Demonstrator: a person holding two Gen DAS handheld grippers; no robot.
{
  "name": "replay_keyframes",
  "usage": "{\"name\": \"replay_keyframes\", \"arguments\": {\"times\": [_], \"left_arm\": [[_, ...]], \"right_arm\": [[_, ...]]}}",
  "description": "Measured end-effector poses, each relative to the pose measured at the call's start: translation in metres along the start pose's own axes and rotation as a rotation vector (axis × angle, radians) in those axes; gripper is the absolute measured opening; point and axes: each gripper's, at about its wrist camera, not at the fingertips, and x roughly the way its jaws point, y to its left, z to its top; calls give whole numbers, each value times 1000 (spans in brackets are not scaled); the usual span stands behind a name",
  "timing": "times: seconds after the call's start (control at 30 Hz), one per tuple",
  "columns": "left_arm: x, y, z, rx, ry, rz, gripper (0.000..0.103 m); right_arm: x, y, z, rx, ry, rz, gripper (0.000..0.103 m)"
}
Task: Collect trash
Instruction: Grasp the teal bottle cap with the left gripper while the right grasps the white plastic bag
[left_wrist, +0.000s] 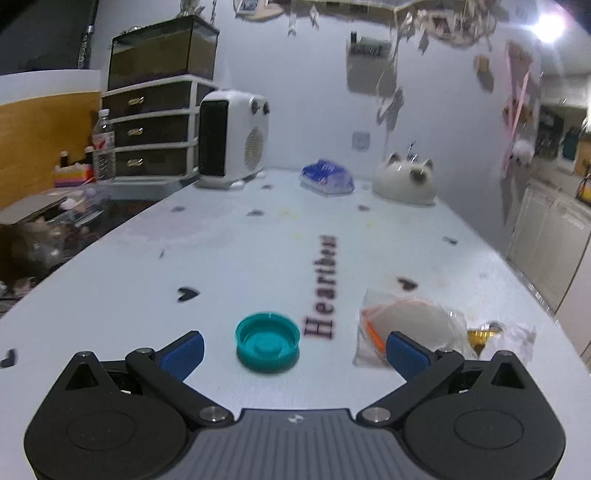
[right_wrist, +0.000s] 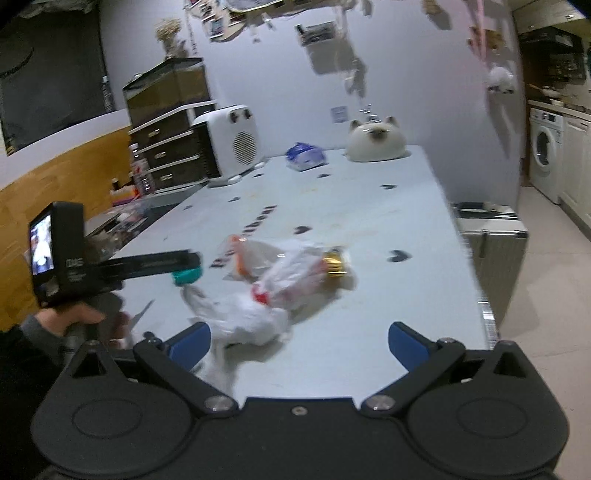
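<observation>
A teal bottle cap (left_wrist: 267, 343) lies upside down on the white table (left_wrist: 229, 258), between and just ahead of my open left gripper (left_wrist: 295, 352). A clear plastic wrapper with an orange strip (left_wrist: 406, 325) lies by the left gripper's right fingertip, with a gold wrapper (left_wrist: 484, 334) beyond it. In the right wrist view, my open right gripper (right_wrist: 299, 345) hovers over a crumpled white plastic bag (right_wrist: 251, 317). The clear wrapper (right_wrist: 255, 254) and the gold wrapper (right_wrist: 334, 262) lie further out. The left gripper (right_wrist: 184, 264) reaches in from the left over the cap (right_wrist: 184, 277).
A white heater (left_wrist: 232, 140), a blue-and-clear packet (left_wrist: 327, 177) and a cat-shaped ceramic holder (left_wrist: 404, 181) stand at the table's far end. Drawers (left_wrist: 151, 129) and a water bottle (left_wrist: 103, 147) stand at left. A metal case (right_wrist: 491, 243) sits beyond the table's right edge.
</observation>
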Motion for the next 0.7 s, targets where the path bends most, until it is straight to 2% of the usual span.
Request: {"name": "replay_keyframes", "arguments": {"times": [0.1, 0.2, 0.27, 0.4, 0.47, 0.53, 0.57, 0.63, 0.7], "left_arm": [[14, 9, -4, 12, 4, -26, 103], [22, 19, -5, -36, 30, -39, 103], [24, 24, -3, -55, 18, -61, 103], [30, 23, -1, -47, 31, -79, 99], [33, 21, 0, -43, 40, -86, 96], [37, 20, 1, -39, 51, -77, 95], [39, 19, 1, -34, 60, -70, 92], [43, 16, 1, -14, 83, -47, 86], [45, 12, 1, 9, 100, -24, 77]], "right_arm": [[22, 20, 4, -13, -4, -1, 103], [47, 33, 14, -5, -1, -41, 103], [64, 36, 19, 9, 17, -64, 103], [90, 36, 17, 51, 69, -26, 103], [98, 36, 12, 52, 83, -26, 93], [101, 34, 7, 41, 80, -59, 75], [101, 32, 6, 47, 84, -66, 73], [99, 27, 3, 68, 92, -53, 51], [91, 22, 0, 77, 97, -31, 48]]}}
